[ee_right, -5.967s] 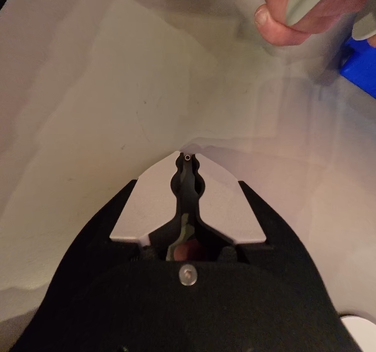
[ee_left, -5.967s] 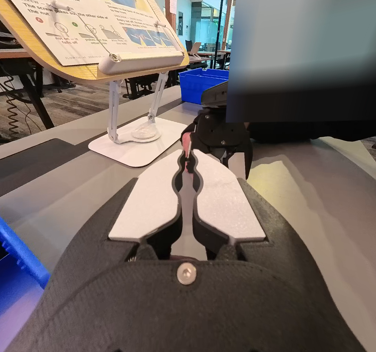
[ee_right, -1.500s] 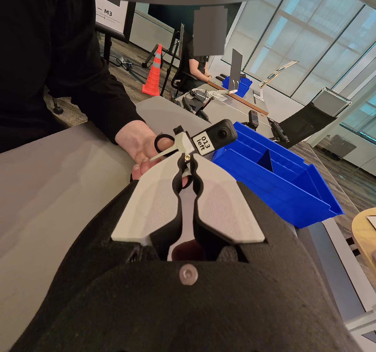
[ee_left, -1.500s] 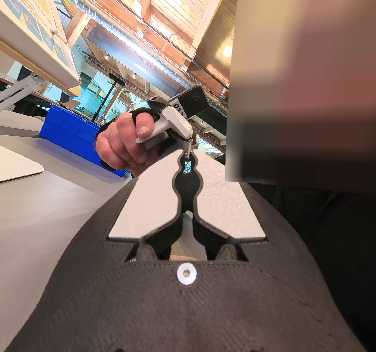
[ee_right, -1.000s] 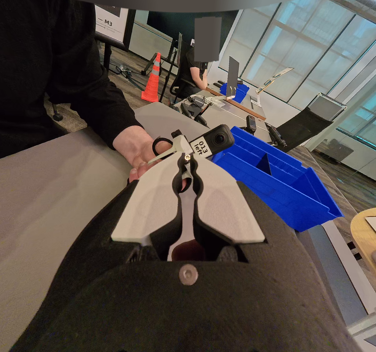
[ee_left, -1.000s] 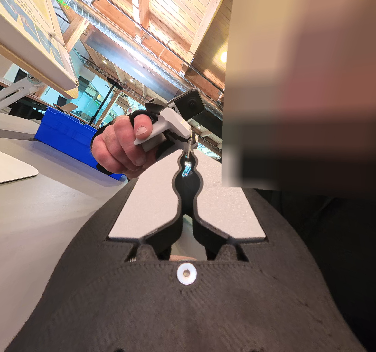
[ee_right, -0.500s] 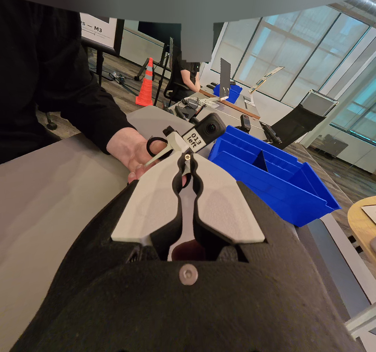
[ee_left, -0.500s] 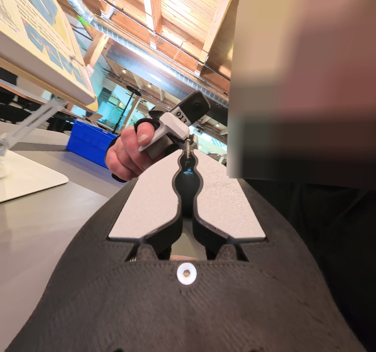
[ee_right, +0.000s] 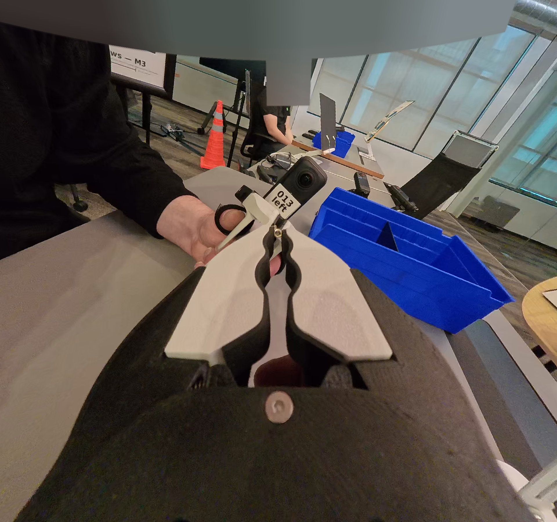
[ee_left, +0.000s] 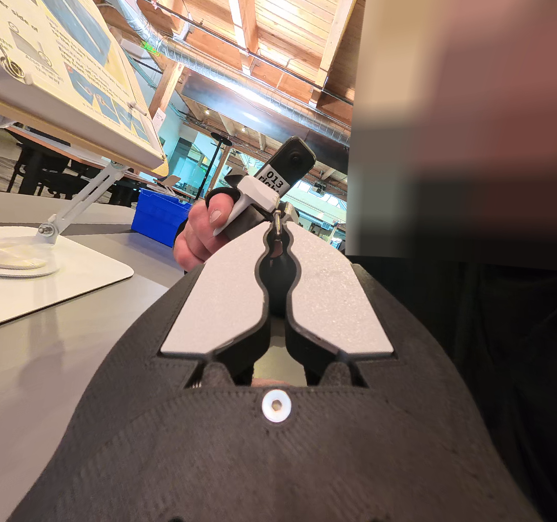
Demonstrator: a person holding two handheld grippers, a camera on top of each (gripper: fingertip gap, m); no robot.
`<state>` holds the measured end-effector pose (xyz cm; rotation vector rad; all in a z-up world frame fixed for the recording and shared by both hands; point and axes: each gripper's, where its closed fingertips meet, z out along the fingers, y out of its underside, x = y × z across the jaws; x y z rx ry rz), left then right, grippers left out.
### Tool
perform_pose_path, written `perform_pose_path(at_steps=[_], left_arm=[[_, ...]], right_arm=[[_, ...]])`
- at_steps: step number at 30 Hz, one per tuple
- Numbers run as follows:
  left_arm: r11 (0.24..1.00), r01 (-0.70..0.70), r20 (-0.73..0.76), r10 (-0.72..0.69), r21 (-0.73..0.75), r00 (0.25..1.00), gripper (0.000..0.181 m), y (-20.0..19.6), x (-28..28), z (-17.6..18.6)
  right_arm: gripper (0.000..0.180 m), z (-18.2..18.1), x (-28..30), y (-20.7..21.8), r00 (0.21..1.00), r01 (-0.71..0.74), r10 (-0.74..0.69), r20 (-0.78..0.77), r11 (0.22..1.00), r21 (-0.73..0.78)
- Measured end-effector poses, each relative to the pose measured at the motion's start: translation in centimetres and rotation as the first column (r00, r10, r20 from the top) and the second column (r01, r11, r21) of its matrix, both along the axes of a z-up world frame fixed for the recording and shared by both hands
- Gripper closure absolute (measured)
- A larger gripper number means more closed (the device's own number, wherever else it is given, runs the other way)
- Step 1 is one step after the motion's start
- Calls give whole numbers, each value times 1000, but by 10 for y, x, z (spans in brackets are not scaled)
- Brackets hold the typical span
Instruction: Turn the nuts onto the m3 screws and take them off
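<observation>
Steel screw (ee_left: 278, 226) sits pinched in the closed left gripper (ee_left: 278, 233). Brass-tinted nut (ee_right: 276, 232), apparently on the screw's tip, is clamped by the closed right gripper (ee_right: 277, 234) above the table (ee_right: 75, 281).

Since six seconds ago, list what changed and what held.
Both tongs rose off the grey table and tilted up to face each other. The left tongs stay shut on the screw; the right tongs stay shut on the nut. The two tips now meet.

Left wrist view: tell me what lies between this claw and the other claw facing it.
In the left wrist view, the thin screw alone: the left claw pinches it, and its far end reaches the nut in the right claw.
</observation>
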<state>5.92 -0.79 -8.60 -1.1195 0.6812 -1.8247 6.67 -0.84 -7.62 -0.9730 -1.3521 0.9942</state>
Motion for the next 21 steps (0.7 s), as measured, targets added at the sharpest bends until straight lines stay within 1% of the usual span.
perform_pose_path(at_steps=[7, 21], left_arm=[[999, -28, -15, 28, 17, 999, 177, 2, 0, -1], [979, -156, -92, 169, 134, 981, 177, 10, 4, -2]], right_arm=[[175, 0, 0, 3, 1000, 11, -11, -12, 1000, -14], [175, -3, 1, 10, 999, 13, -15, -29, 997, -78]])
